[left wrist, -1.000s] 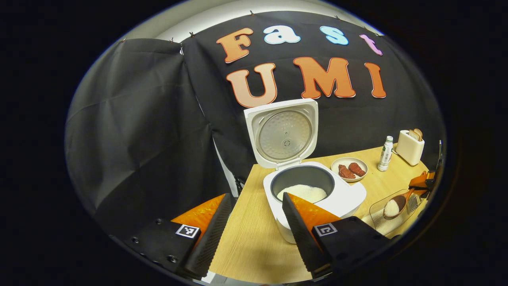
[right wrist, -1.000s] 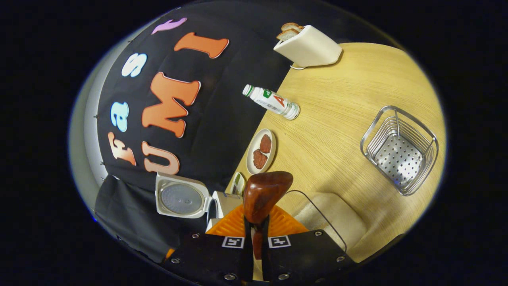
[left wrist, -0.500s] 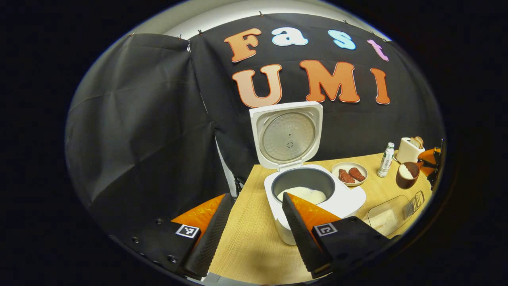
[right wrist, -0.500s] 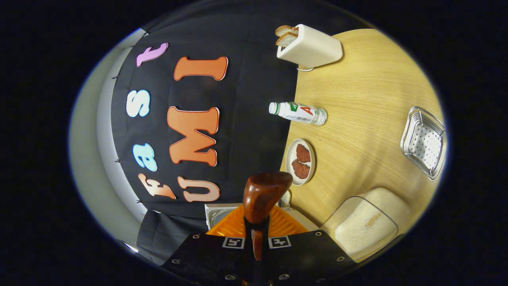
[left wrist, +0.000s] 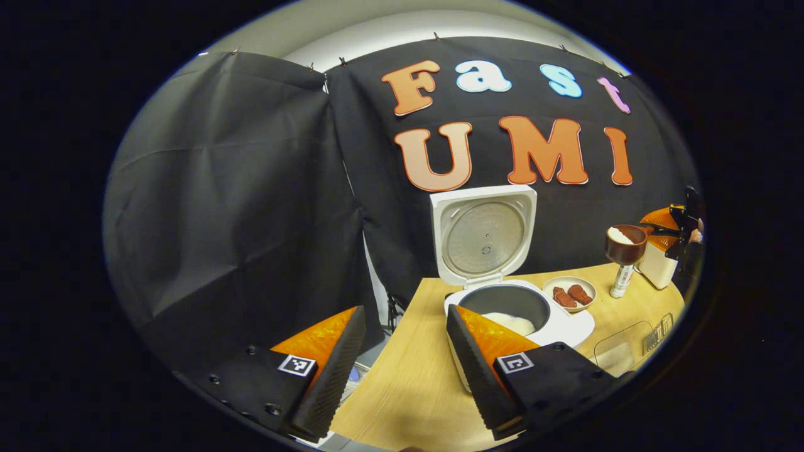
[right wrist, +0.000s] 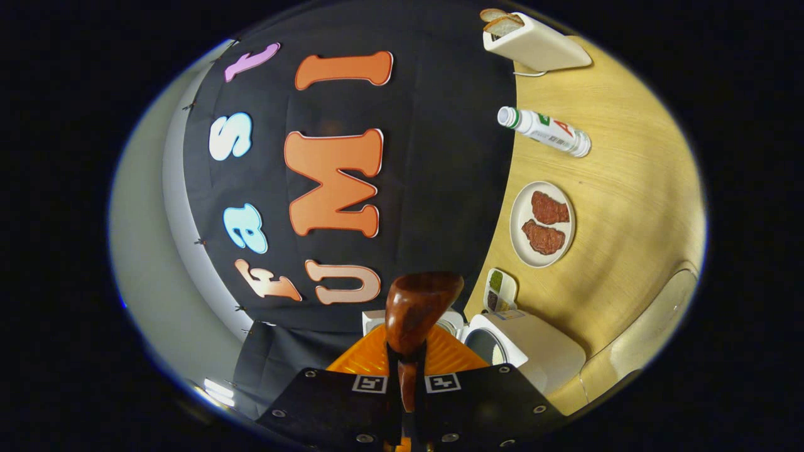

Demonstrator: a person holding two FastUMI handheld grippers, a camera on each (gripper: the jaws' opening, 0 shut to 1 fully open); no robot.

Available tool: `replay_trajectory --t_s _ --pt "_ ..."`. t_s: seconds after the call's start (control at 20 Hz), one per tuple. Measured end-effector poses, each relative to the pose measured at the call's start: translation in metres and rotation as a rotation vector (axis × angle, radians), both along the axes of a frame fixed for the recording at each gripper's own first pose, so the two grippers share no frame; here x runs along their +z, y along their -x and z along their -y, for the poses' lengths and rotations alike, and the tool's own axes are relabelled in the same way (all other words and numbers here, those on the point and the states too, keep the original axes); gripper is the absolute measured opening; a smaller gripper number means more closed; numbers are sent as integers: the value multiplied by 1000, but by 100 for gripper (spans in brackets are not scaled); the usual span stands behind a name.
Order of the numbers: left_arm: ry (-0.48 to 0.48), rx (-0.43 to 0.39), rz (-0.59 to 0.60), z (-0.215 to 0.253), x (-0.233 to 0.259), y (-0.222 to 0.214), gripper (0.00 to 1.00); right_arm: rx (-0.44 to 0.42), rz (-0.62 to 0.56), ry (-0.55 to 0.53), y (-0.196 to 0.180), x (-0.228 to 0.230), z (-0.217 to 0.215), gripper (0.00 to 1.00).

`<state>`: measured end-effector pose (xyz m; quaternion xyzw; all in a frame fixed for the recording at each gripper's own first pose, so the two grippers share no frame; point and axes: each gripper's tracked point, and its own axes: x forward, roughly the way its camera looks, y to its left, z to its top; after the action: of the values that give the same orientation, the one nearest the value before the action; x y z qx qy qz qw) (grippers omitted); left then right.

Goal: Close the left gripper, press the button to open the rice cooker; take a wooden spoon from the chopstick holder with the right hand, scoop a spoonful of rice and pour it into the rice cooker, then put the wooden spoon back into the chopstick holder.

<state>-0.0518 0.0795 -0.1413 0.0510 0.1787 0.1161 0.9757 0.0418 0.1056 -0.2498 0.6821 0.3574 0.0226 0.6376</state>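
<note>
Right tool [right wrist: 407, 370] clamps the stiff, light wooden spoon [right wrist: 418, 307] by its handle, rice-laden bowl needing level carriage; left tool [left wrist: 402, 370] gapes empty.

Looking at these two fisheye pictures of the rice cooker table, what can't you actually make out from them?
- Right gripper view: the wooden spoon shows its back, so its load is hidden; the right claw covers its handle.
- Left gripper view: the left claw covers the rice cooker front, so the button is hidden.
- Left gripper view: the clear rice box is cut off at the edge.
- Right gripper view: the small dish contents are too small to identify.
</note>
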Motion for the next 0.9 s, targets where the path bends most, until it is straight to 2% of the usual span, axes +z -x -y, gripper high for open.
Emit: replay_trajectory --t_s 0.05,0.1,0.15,0.2,0.5,0.55,0.6,0.85,0.9 --pt "4 15 22 -5 5 2 89 18 -1 5 -6 3 -12 7" --pt "12 28 50 -10 11 6 89 38 1 14 -13 1 -25 7" --pt "24 37 80 -13 19 7 85 56 3 20 -17 3 -36 7" --pt "30 46 108 -16 25 12 89 76 8 29 -24 2 -48 8" --pt "-34 125 175 -42 47 32 89 168 9 83 -51 -13 -107 8" --pt "-35 137 178 -44 49 35 85 182 17 125 -55 -17 -112 8" --pt "-37 149 177 -47 48 40 89 199 28 174 -58 -23 -116 7" --pt "-34 214 161 -66 43 60 89 324 114 440 -64 -41 -140 7" --pt "-34 223 158 -69 42 63 93 347 136 487 -65 -43 -145 7"
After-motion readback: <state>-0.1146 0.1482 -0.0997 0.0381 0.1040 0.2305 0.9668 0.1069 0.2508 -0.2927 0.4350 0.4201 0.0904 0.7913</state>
